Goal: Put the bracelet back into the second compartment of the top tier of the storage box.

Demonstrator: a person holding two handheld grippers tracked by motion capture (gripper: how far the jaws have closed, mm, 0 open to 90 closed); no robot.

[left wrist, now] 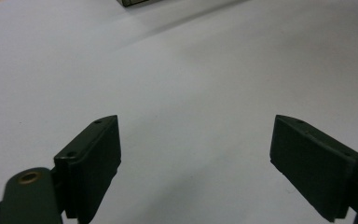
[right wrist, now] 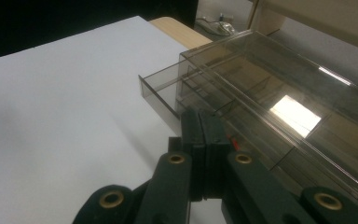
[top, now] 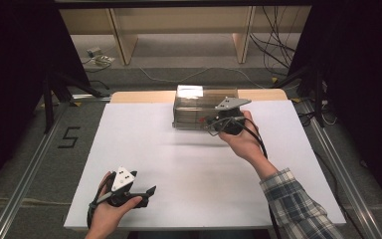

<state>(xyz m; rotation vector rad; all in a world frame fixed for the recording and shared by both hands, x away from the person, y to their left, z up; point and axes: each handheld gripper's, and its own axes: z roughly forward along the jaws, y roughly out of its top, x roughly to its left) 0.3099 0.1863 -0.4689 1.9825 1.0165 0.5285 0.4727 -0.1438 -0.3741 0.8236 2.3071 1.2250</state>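
At the far edge of the white worktop (top: 189, 164), near its middle, I see a clear plastic drawer box (top: 199, 107) with one drawer (right wrist: 161, 88) pulled partly out. My right gripper (right wrist: 204, 128) has its jaws pressed together at the box's front. My left gripper (left wrist: 196, 158) rests near the front left corner, jaws wide apart, holding nothing.

High view: fixed cam above the near side, facing fwd and down over the white table (top: 179, 164). Left gripper view: low, close to the tabletop, box corner at its top edge. Right gripper view: tight on the clear drawer box (right wrist: 279, 93) (also in high view).
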